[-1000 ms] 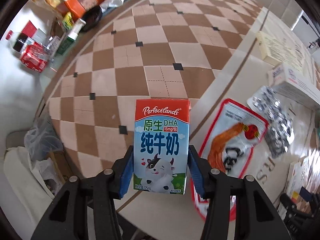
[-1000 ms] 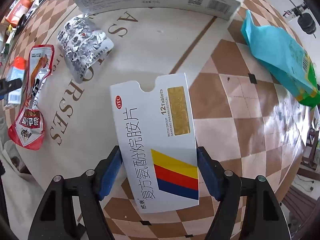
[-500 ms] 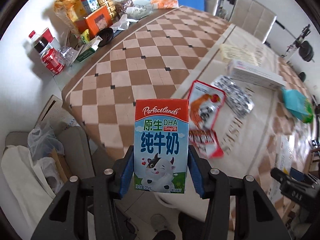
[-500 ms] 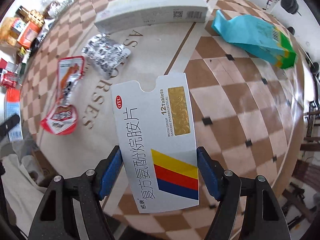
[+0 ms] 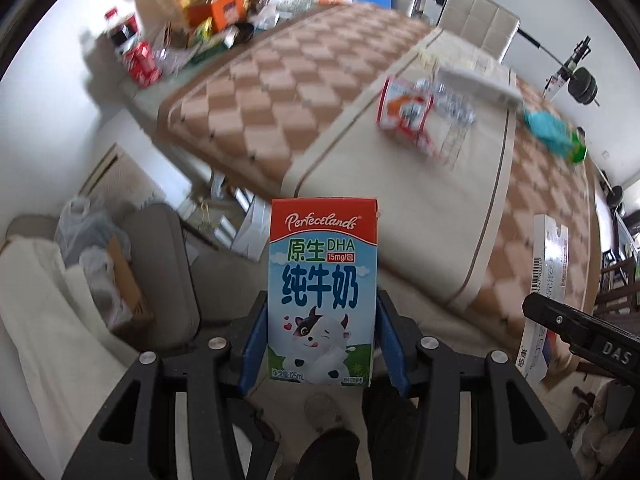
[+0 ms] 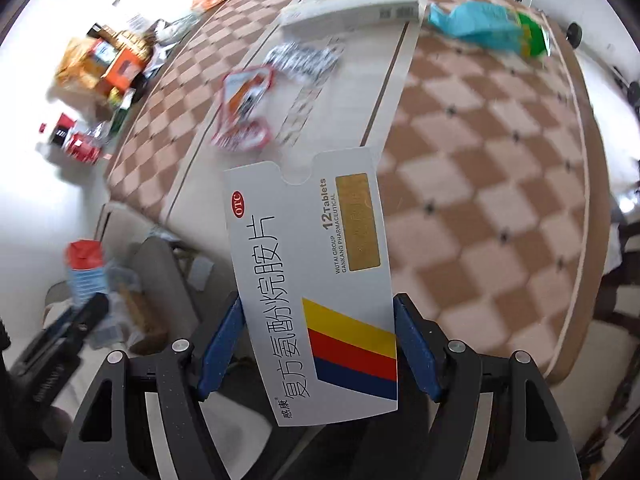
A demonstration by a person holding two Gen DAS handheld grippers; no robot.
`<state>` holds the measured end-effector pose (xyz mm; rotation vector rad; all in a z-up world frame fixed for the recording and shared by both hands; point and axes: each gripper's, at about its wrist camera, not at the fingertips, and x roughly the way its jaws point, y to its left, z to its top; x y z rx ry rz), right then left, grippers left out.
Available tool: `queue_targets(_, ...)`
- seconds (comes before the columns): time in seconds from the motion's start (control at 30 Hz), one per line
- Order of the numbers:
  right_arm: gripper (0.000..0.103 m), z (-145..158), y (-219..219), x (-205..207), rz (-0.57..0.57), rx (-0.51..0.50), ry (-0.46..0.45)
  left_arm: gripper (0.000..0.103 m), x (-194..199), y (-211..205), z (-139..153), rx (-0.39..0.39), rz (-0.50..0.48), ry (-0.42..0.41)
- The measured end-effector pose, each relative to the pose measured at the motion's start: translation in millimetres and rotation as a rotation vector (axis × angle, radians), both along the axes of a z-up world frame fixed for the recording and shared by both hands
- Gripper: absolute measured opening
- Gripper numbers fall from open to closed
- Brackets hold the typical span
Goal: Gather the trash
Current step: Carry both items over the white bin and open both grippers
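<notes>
My left gripper (image 5: 322, 344) is shut on a small milk carton (image 5: 323, 292) with a red top and a cartoon cow, held upright off the table's near edge. My right gripper (image 6: 318, 342) is shut on a flat white medicine box (image 6: 312, 288) with yellow, red and blue stripes, also held off the table. The right gripper and its box show at the right of the left wrist view (image 5: 550, 280). The left gripper and carton show at the left of the right wrist view (image 6: 84, 268). On the table lie a red snack wrapper (image 5: 406, 114), a silver blister pack (image 6: 304, 58) and a teal bag (image 6: 488, 26).
The checkered table (image 6: 500, 160) has a long white box (image 6: 352, 10) at its far side and a clutter of boxes and cans (image 5: 192, 20) at the far left end. A grey chair with bags (image 5: 100, 264) stands below left. White chairs (image 5: 476, 20) stand beyond the table.
Both grippers have pulled back and away from the table, each still holding its item. The table has receded in both views and the floor and chair below have come into sight.
</notes>
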<state>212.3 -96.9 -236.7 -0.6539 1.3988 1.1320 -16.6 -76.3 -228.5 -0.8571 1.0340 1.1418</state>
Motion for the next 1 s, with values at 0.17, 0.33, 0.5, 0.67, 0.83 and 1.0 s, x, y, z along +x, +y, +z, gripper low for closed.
queue_targets(0.17, 0.076, -27.9, -33.5, -36.3, 0.025, -0.051, 0.026, 0.047, -14.7, -26.4, -42.7, -0.087, 0.001, 0.020)
queue_targets(0.33, 0.076, -74.9, -56.4, -56.9, 0.044, -0.121, 0.040, 0.047, -16.7, -35.0, -96.8, -0.161, 0.000, 0.045)
queue_targets(0.5, 0.076, -151.0, -74.4, -66.2, 0.064, -0.205, 0.058, 0.047, -11.1, -29.1, -164.3, -0.226, 0.006, 0.068)
queue_targets(0.67, 0.076, -242.6, -80.4, -61.1, 0.041, -0.274, 0.083, 0.047, 4.1, -11.8, -243.4, -0.274, -0.019, 0.089)
queue_targets(0.83, 0.076, -333.6, -70.6, -49.2, 0.006, -0.306, 0.101, 0.047, 17.7, 15.9, -326.7, -0.370, -0.023, 0.028)
queue_targets(1.0, 0.076, -415.4, -53.3, -29.2, -0.030, -0.329, 0.120, 0.047, 29.9, 38.4, -390.4, -0.448, -0.045, -0.016)
